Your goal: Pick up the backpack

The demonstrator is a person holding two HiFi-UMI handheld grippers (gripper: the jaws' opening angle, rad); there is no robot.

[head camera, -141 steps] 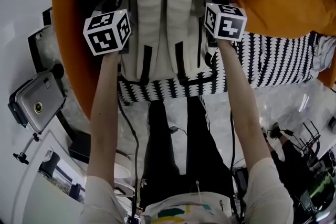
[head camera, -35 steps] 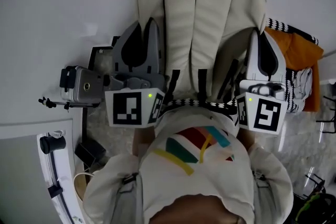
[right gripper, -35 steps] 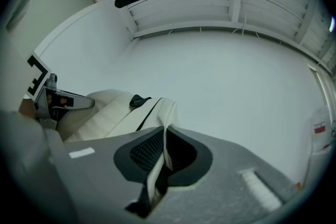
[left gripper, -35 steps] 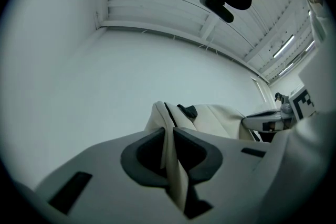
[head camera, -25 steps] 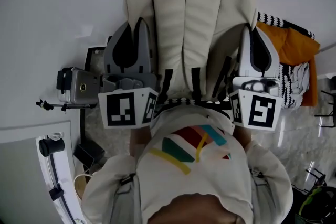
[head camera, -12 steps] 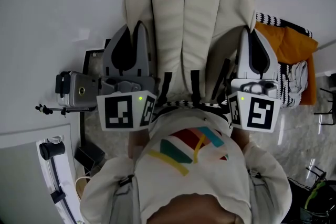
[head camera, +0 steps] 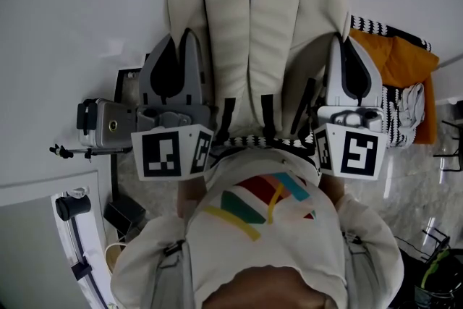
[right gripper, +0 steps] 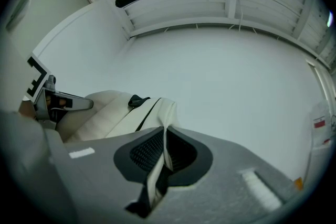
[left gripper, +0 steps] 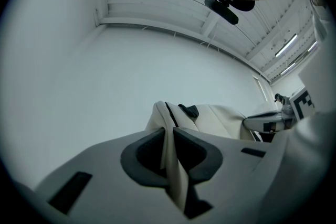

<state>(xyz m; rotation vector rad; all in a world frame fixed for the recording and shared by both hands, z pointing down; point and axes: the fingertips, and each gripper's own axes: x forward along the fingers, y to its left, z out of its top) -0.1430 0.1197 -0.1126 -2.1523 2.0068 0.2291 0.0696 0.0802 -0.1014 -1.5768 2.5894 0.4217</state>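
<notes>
Backpack hangs upright before person's chest, off any support.
Left gripper: jaws nearly together, pinching cream fold at pack's left edge.
Right gripper: same, at right edge.
Pick-up judged complete; only holding left.

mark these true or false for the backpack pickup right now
1. The left tongs are shut on a fold of the backpack. True.
2. The right tongs are open and empty. False: they are shut on the backpack's fabric too.
3. The backpack is black all over. False: it is cream with black trim.
4. An orange cloth shows to the right of the backpack in the head view. True.
</notes>
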